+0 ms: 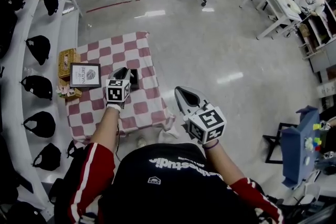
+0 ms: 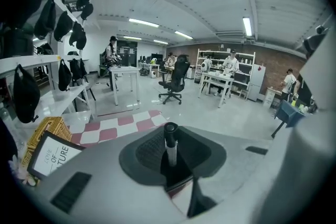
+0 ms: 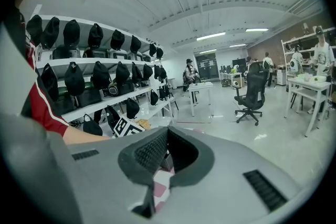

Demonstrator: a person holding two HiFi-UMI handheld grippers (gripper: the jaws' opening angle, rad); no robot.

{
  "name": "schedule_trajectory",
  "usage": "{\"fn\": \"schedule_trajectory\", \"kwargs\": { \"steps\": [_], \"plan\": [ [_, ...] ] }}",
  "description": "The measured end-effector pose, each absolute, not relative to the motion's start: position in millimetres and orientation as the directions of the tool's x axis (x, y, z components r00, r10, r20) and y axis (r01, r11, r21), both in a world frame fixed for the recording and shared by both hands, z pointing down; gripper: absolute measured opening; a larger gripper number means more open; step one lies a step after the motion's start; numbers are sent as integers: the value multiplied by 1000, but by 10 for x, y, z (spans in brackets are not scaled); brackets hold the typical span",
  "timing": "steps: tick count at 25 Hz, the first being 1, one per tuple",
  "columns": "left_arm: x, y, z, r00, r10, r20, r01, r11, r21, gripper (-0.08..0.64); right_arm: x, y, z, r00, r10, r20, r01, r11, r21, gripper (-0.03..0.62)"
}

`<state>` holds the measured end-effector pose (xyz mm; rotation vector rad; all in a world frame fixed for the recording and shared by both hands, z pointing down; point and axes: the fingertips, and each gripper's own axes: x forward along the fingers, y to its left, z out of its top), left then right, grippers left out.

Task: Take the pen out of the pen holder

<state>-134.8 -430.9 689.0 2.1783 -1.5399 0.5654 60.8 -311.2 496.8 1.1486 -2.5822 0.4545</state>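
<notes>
One pen (image 2: 170,147) stands upright, clamped in the jaws of the left gripper (image 1: 122,73) above the checkered counter (image 1: 144,108). Better to lift it straight up, so the dark pen holder (image 1: 134,79) does not tip. The right gripper (image 3: 167,135) has its jaws pressed together, empty. The pen's lower end is hidden.

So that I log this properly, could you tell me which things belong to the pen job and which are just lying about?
Job:
pen, clamped in left gripper
pen holder

Lying about:
framed print
basket
flowers
checked cloth
caps on shelves
right gripper, empty
</notes>
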Motion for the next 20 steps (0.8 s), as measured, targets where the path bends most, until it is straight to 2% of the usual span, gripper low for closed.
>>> {"fn": "schedule_trajectory", "kwargs": {
  "steps": [12, 20],
  "plan": [
    [-1594, -4028, 6484, 288, -841, 457, -957, -242, 158, 78, 353, -2935, 4888, -670, -646, 367, -726, 674, -140, -3],
    [-1678, -3770, 6145, 319, -857, 404, -948, -284, 145, 78, 193, -2828, 4716, -655, -674, 343, -744, 654, -135, -3]
  ]
}}
